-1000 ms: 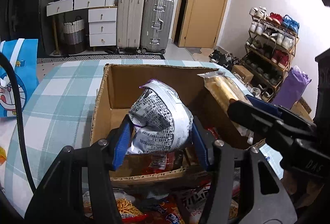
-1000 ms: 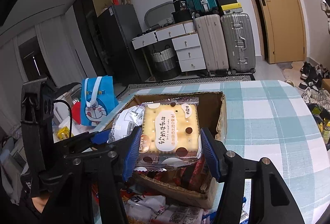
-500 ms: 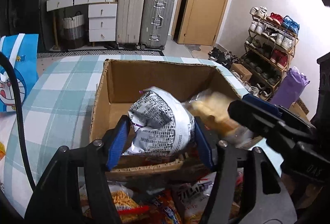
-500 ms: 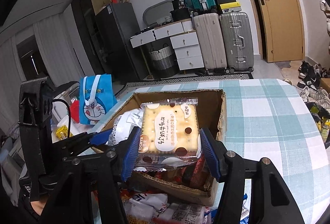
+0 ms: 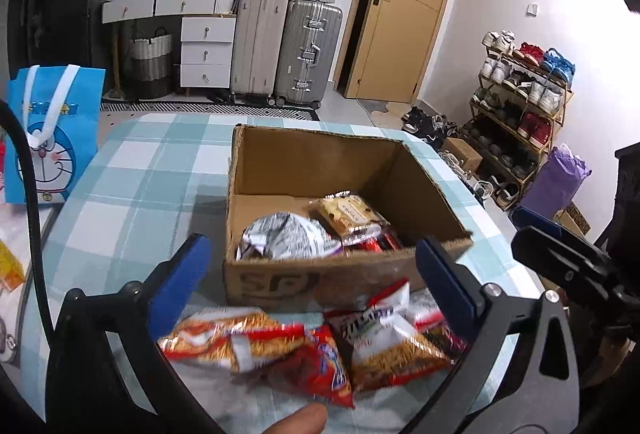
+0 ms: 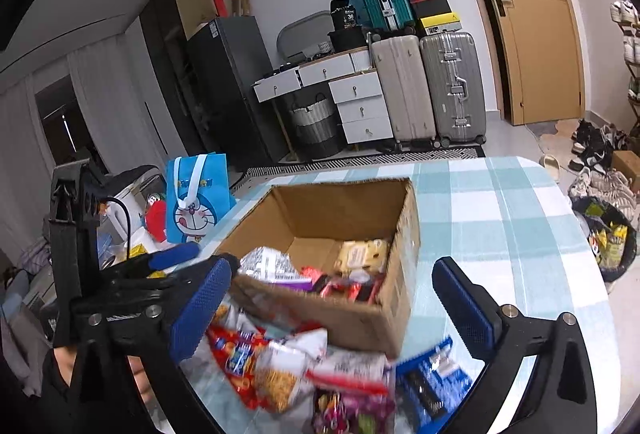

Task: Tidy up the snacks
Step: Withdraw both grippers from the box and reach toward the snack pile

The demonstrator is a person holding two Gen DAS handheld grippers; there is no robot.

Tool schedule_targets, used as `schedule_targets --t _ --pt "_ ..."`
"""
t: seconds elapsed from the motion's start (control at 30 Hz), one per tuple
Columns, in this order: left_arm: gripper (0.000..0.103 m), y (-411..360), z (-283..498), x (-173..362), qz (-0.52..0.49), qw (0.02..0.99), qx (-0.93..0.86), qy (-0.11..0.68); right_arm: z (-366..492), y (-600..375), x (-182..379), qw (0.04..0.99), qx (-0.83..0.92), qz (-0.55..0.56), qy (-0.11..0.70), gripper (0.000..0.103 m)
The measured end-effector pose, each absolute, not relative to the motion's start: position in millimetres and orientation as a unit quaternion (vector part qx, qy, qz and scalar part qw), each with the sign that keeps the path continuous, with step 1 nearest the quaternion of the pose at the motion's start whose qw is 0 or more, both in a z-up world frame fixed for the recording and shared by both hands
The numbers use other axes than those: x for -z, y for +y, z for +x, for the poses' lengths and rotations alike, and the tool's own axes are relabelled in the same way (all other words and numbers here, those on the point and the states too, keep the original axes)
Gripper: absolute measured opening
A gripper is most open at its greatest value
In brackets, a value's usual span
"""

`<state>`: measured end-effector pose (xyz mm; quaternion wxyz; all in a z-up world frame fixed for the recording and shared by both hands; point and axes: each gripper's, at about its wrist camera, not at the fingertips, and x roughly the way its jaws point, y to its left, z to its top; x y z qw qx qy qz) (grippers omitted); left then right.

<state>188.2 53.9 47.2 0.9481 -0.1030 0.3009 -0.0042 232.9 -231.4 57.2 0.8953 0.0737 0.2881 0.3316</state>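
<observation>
An open cardboard box stands on the checked tablecloth. Inside lie a silver printed bag, a yellow cracker pack and red packets. My left gripper is open and empty, pulled back just in front of the box, above a pile of orange and red snack bags. My right gripper is open and empty, near the box's front corner, above the same pile, with a blue packet in it. The left gripper shows at the left in the right wrist view.
A blue Doraemon bag stands at the table's left edge. The tablecloth spreads left and right of the box. Suitcases, drawers and a shoe rack stand beyond the table. A bin sits on the floor at right.
Both grippers opened and let go: the silver bag and the cracker pack now lie in the box. Both grippers drew back towards the table's near side, over the snack pile.
</observation>
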Motion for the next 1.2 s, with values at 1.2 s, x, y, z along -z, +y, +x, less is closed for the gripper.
schedule_targets --t 1.2 --pt "0.102 56.9 107.7 -4.4 -0.102 0.928 -0.013 0.358 189.0 -257.5 2.2 0.879 -0.309 0.009 0.362 0.103"
